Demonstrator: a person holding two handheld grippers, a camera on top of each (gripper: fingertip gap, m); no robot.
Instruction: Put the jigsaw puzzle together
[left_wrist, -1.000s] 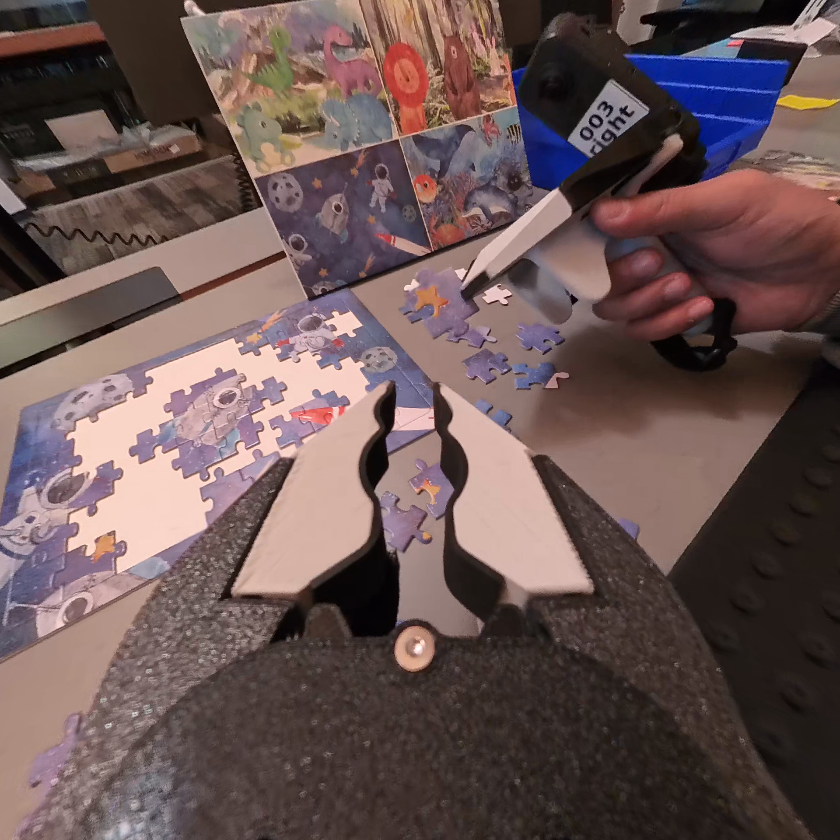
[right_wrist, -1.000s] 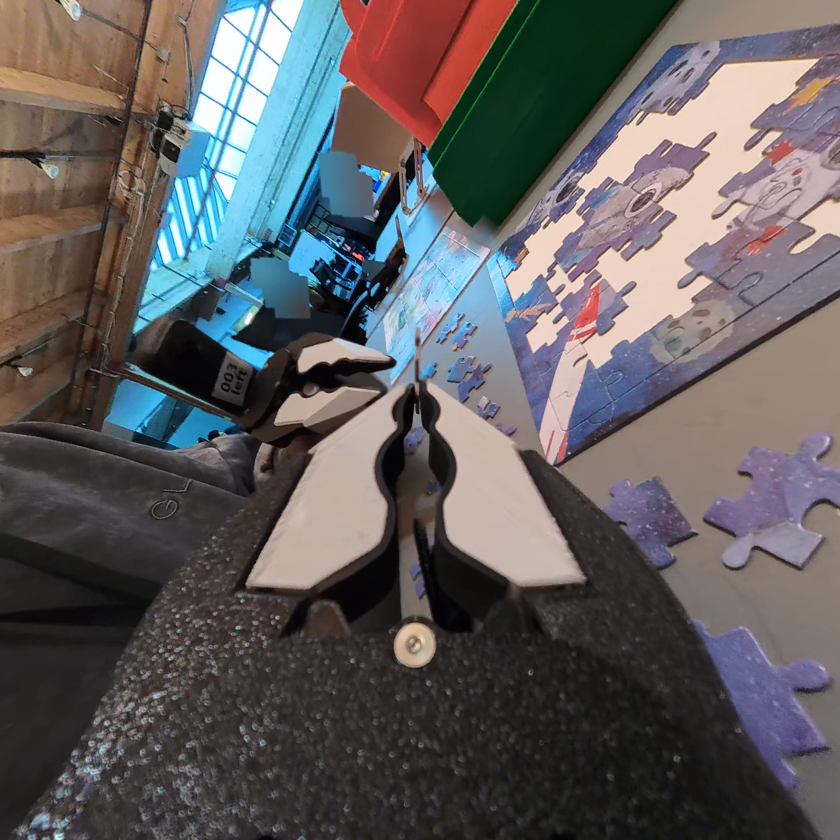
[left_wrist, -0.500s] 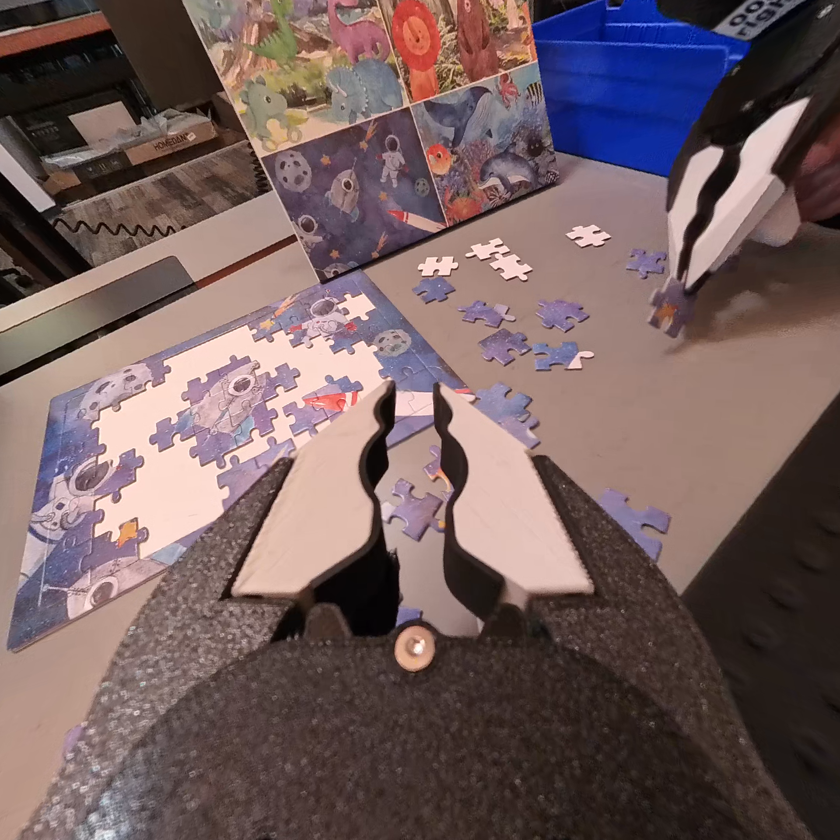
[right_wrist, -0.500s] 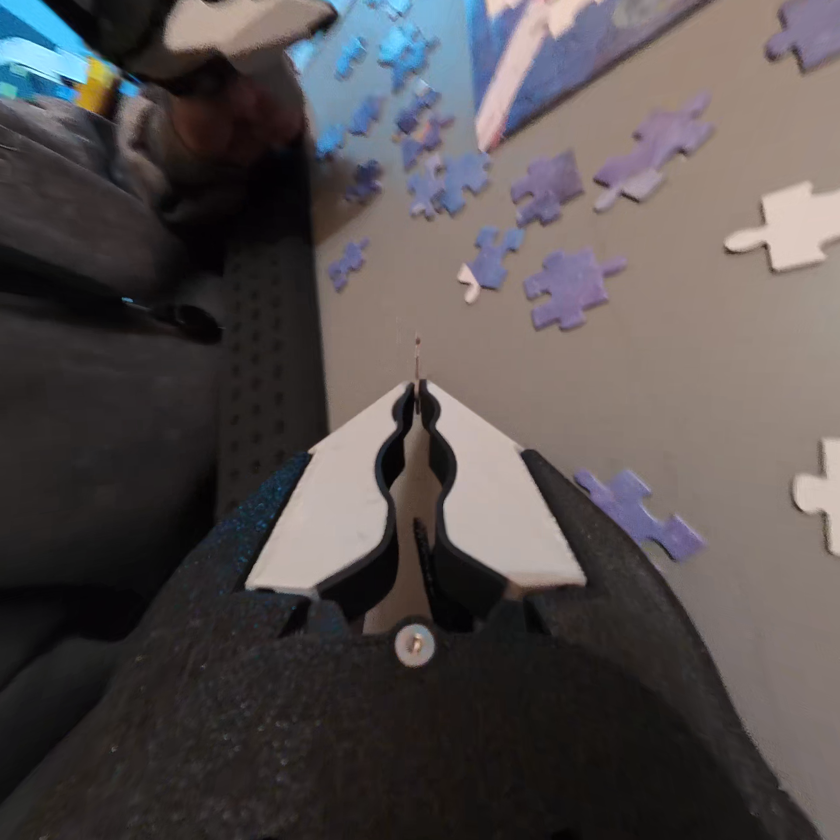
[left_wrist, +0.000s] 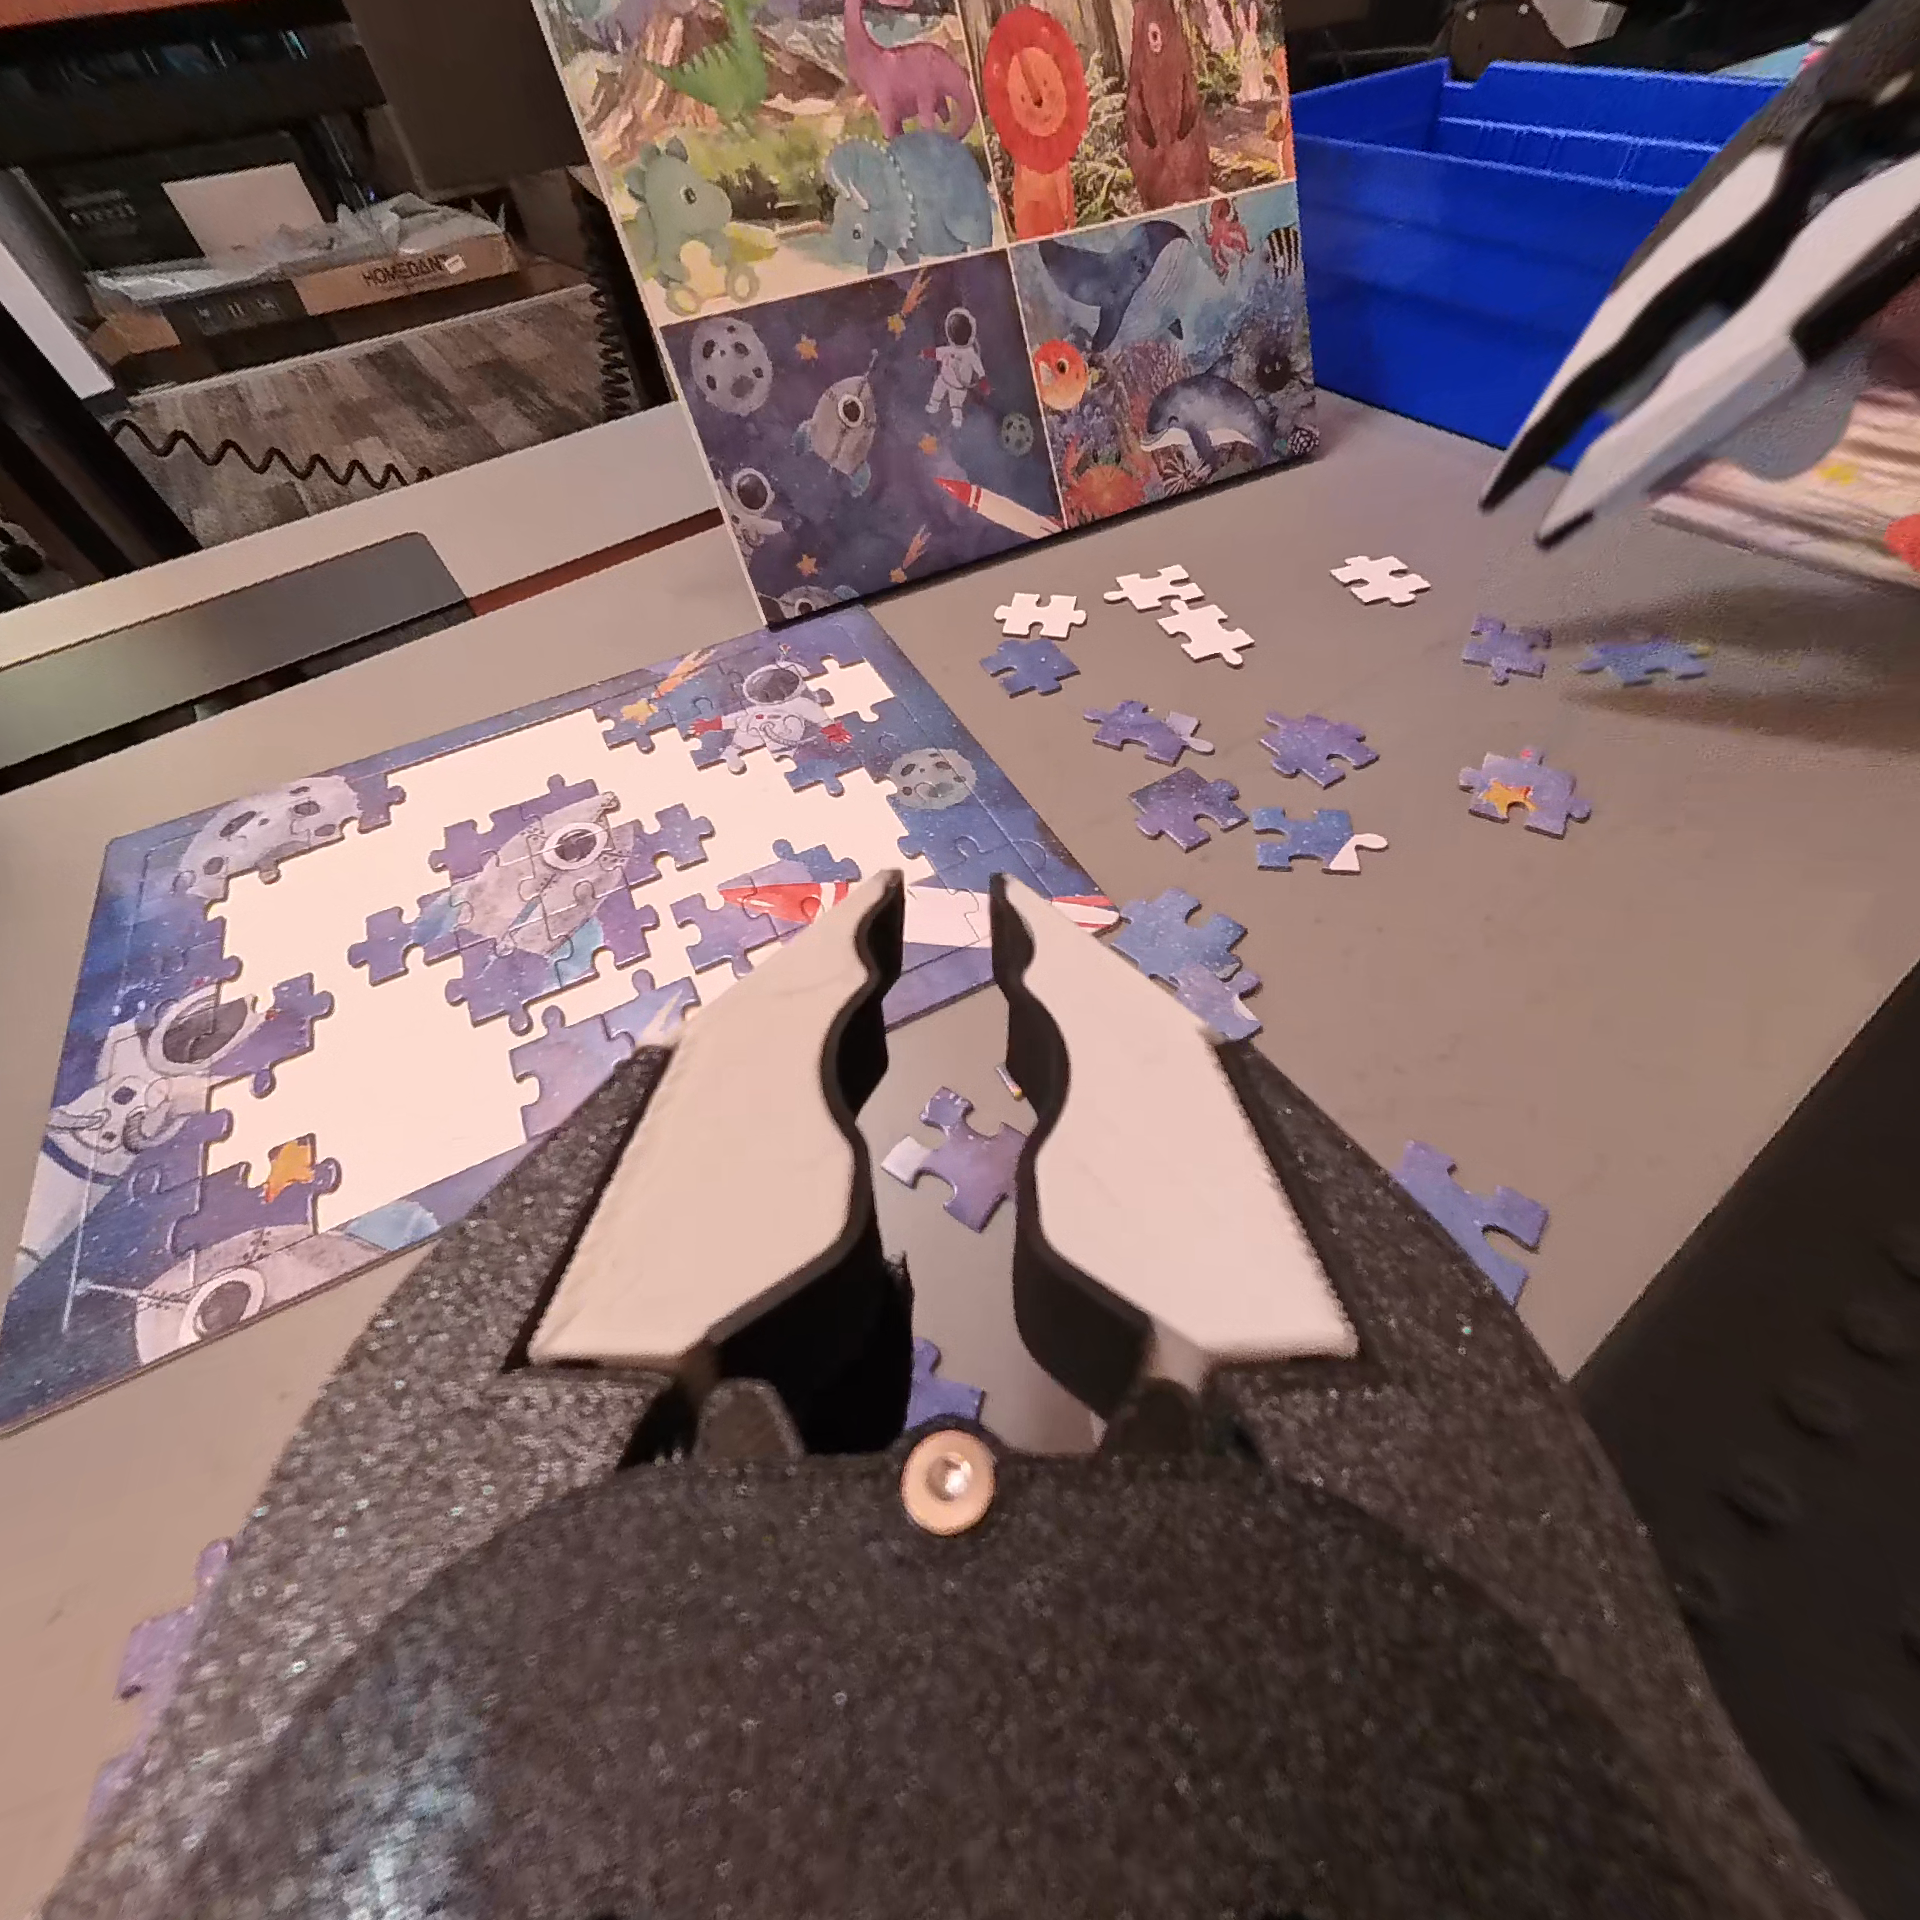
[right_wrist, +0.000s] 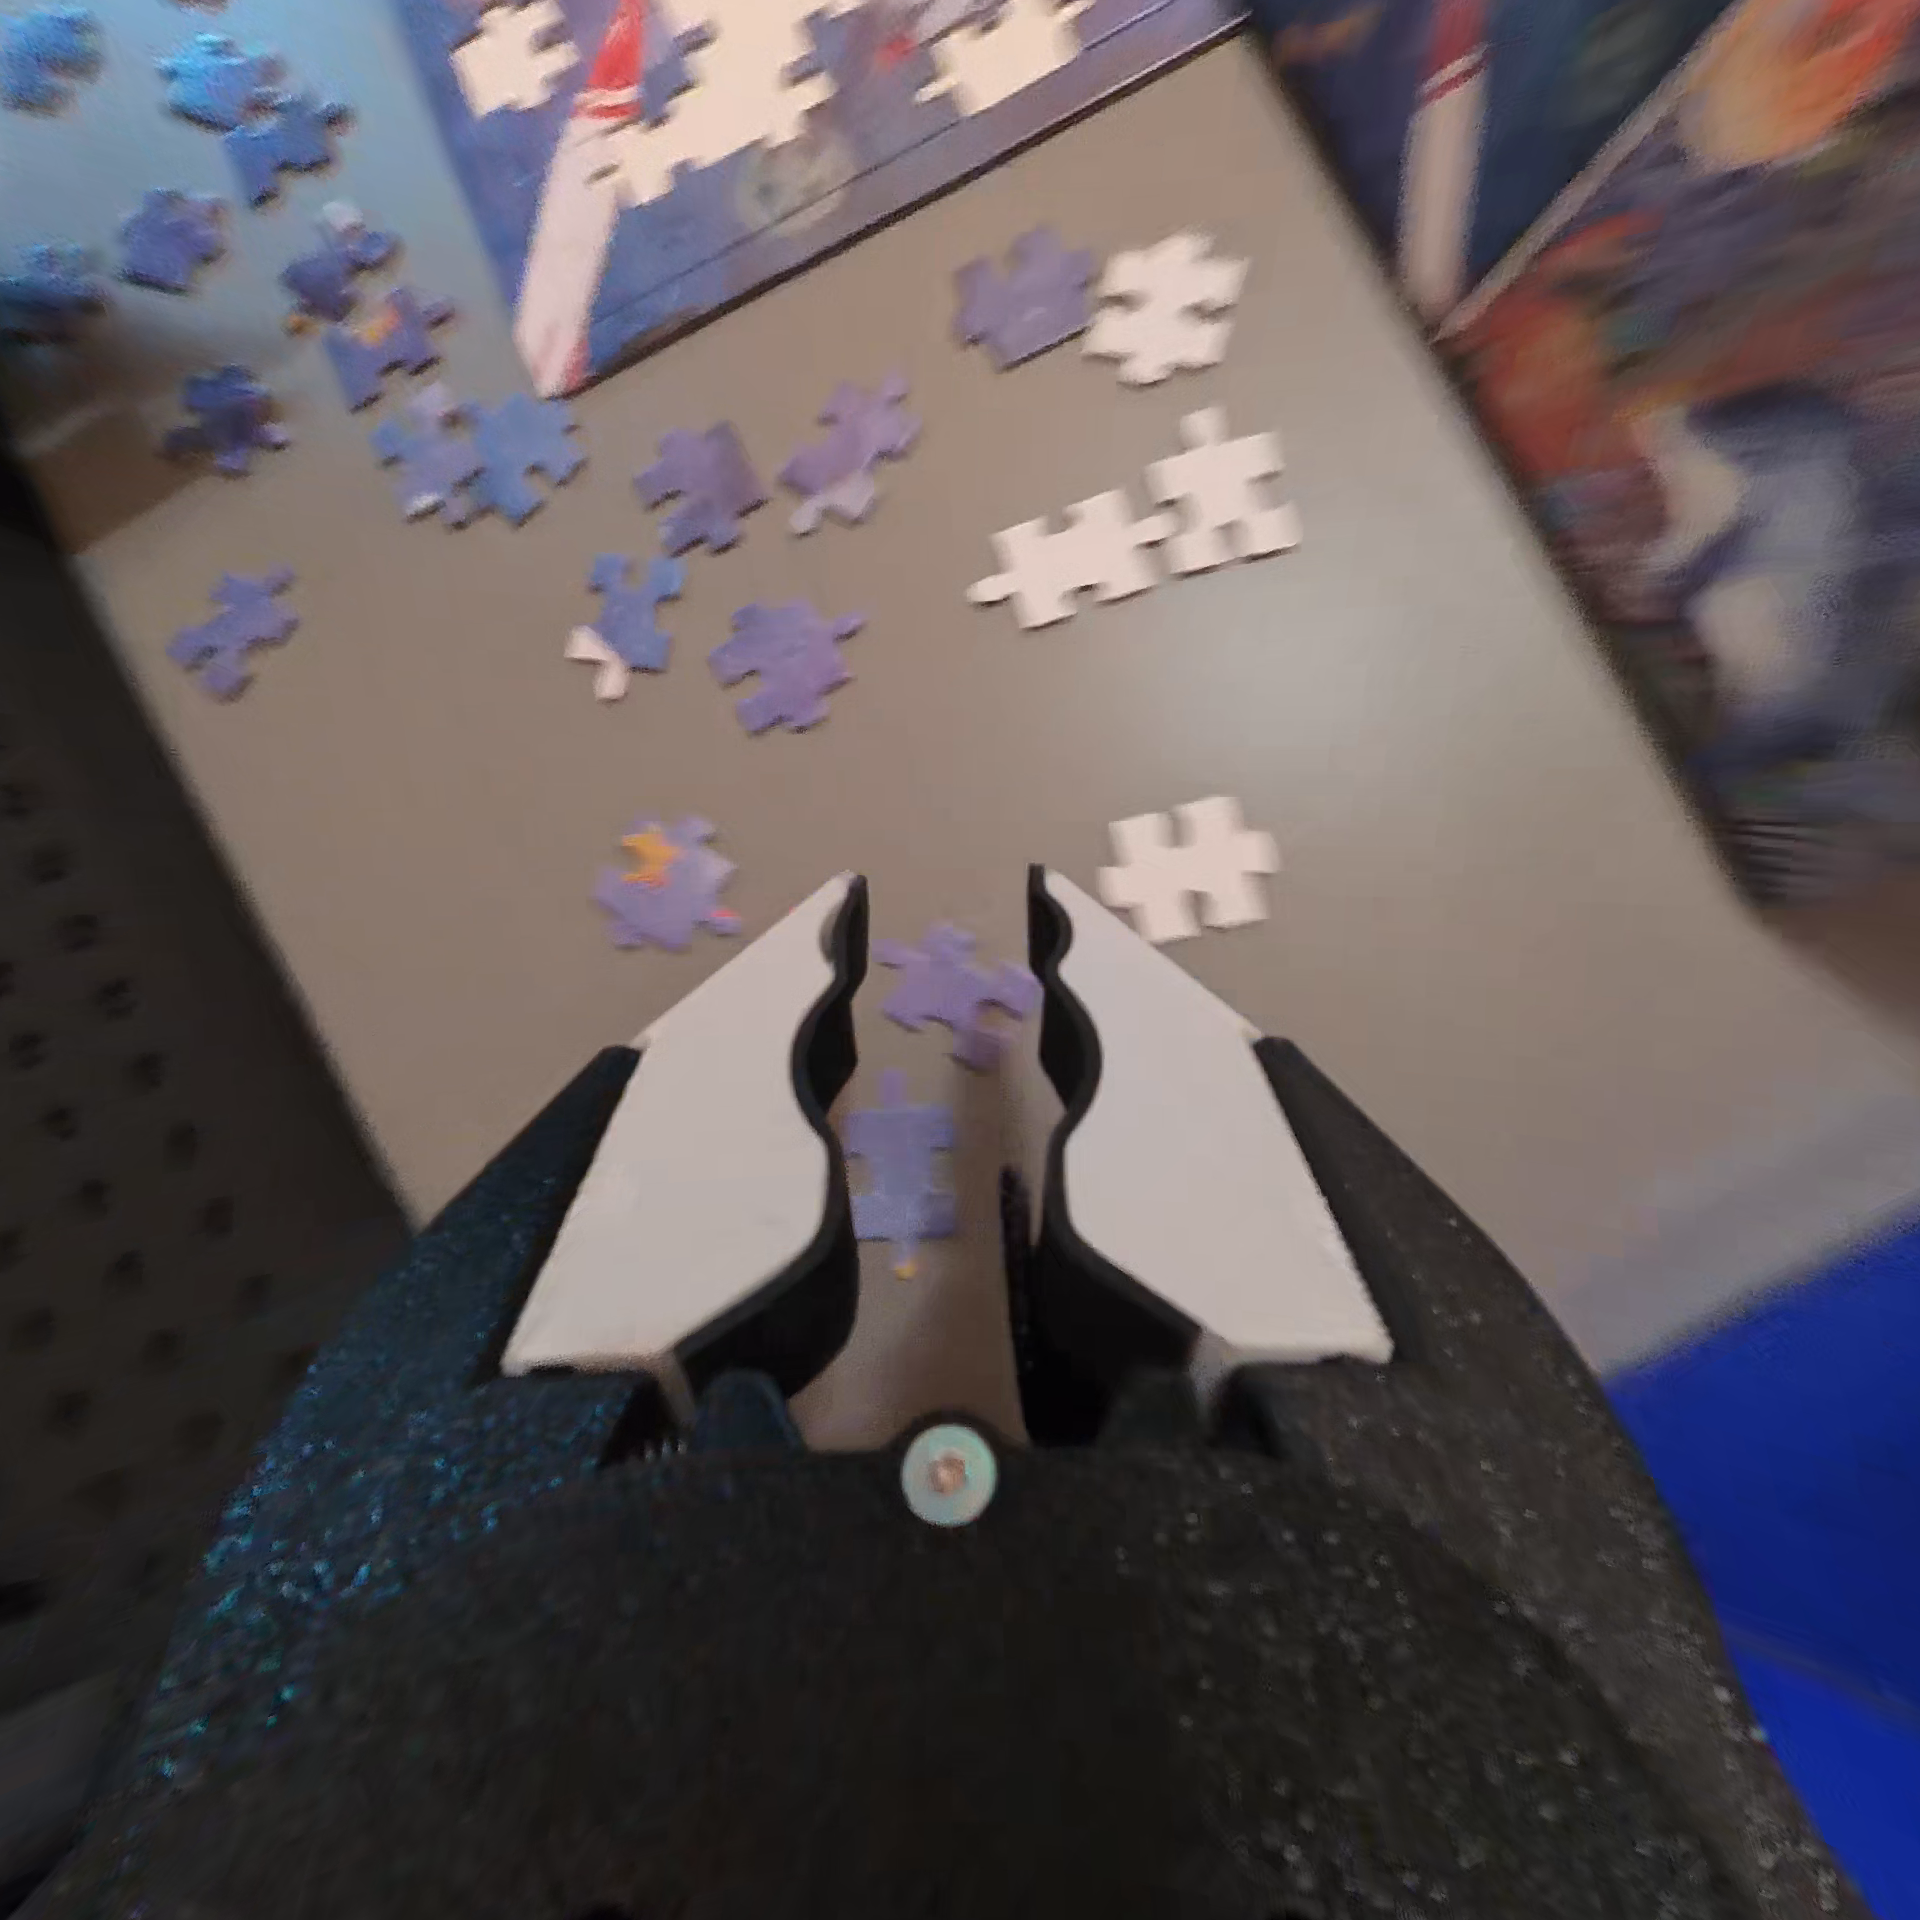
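In the left wrist view, the left gripper (left_wrist: 943, 902) hangs above the grey table (left_wrist: 1558, 1039) with its grey fingers a little apart and nothing between them. Beyond its tips lies the half-finished blue space-themed jigsaw puzzle (left_wrist: 499, 935), flat on the table, its white backing still bare in the middle. A loose blue puzzle piece (left_wrist: 961, 1153) shows through the gap between the fingers, lying on the table below them. More loose blue pieces (left_wrist: 1314, 748) and a few face-down white pieces (left_wrist: 1174, 613) are scattered to the right of the puzzle. A printed picture box with animal and space scenes (left_wrist: 935, 260) stands upright behind the puzzle, and a blue plastic bin (left_wrist: 1455, 260) sits beyond the scatter. The right gripper (left_wrist: 1522, 520) enters from the upper right, above the pieces.

The right wrist view is blurred (motion smear throughout). The right gripper (right_wrist: 945, 894) has its fingers spread open and empty over the table (right_wrist: 1195, 707). Two purple-blue pieces (right_wrist: 951, 987) lie on the table between the fingers, and a star-marked piece (right_wrist: 665, 878) lies just left of the tips. A white piece (right_wrist: 1190, 868) lies just right of them.
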